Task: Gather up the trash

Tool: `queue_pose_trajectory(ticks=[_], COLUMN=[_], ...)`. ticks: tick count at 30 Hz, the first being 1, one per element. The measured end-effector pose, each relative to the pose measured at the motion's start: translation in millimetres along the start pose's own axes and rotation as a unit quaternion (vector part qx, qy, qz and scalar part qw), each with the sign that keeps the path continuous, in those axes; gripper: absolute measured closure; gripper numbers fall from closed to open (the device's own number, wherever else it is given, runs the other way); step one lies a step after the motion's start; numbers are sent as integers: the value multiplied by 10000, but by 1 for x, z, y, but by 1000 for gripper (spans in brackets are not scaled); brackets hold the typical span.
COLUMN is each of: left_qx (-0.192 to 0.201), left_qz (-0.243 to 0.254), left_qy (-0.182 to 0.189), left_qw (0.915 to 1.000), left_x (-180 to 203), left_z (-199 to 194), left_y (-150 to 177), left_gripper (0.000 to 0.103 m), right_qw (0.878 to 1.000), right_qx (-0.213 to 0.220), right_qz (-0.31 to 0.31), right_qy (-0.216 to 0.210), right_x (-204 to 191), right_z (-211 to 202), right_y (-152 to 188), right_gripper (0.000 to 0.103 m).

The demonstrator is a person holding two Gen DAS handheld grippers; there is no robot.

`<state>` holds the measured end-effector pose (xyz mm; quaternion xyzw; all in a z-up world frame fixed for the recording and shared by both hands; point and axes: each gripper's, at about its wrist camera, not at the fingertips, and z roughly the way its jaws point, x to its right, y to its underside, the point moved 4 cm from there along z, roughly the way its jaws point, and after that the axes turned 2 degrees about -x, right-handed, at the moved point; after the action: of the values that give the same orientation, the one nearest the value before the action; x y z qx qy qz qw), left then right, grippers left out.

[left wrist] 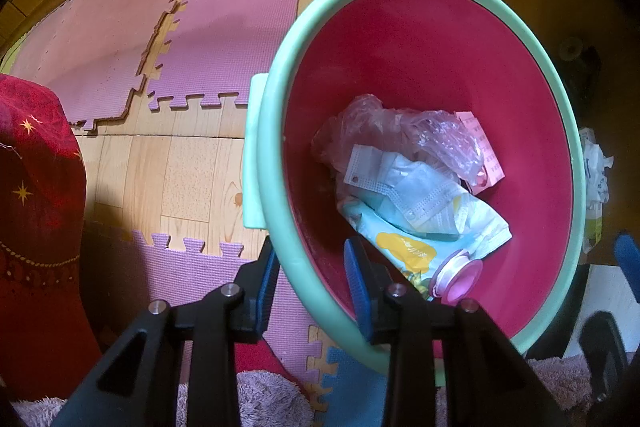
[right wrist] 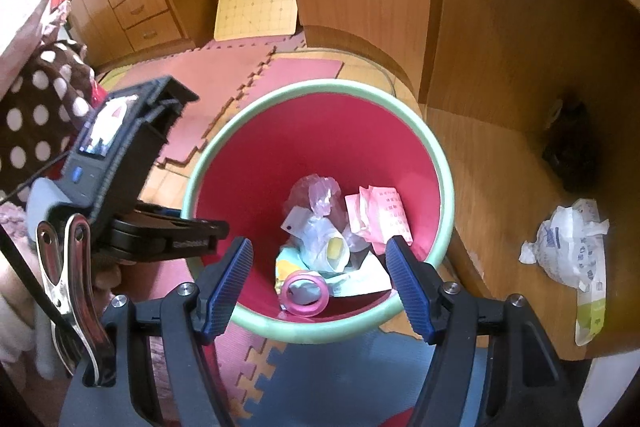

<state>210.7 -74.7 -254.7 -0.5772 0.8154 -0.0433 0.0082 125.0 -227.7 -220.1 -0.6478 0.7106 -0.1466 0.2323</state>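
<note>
Bin [right wrist: 438,163]: it sits on the foam mats beside the wooden desk, red inside with a pale green rim, and your trash so far lies at its bottom.
Contents: a face mask [left wrist: 416,195], crumpled clear plastic [left wrist: 404,131], a pink paper slip [right wrist: 384,215] and a pink tape ring [right wrist: 304,291] lie in one heap; nothing hangs over the rim.
Left gripper [left wrist: 312,283]: you have it clamped on the near rim of the bin, one pad outside and one inside the wall. Keep that hold firm and level so the bin does not tip while the other hand works.
Right gripper [right wrist: 320,283]: its jaws stand wide apart above the bin mouth with nothing between them, so it looks free for the next pickup.
Next piece, as I judge it: the crumpled white wrapper [right wrist: 568,247] on the low desk shelf, to the right of the bin and apart from it.
How to take it: come at the bunched middle, not the loose flat tail, and close fully before you lift.
Risk: the light wrapper may slide on the smooth wood or trail its tail outside the rim when you drop it.
</note>
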Motion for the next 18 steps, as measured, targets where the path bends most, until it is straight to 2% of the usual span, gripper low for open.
queue_pose_trajectory(ticks=[10, 18], left_qx=[-1, -1], left_qz=[1, -1], left_qy=[-3, 0], left_qw=[10000, 10000], left_x=[0, 0], left_z=[0, 0], left_y=[0, 0], left_gripper=[68, 68], right_qw=[9994, 9954], right_qx=[336, 836], right_qz=[99, 440], right_qy=[41, 175], right_x=[-1, 18], right_z=[-37, -90], right_y=[-12, -25], right_gripper=[32, 32])
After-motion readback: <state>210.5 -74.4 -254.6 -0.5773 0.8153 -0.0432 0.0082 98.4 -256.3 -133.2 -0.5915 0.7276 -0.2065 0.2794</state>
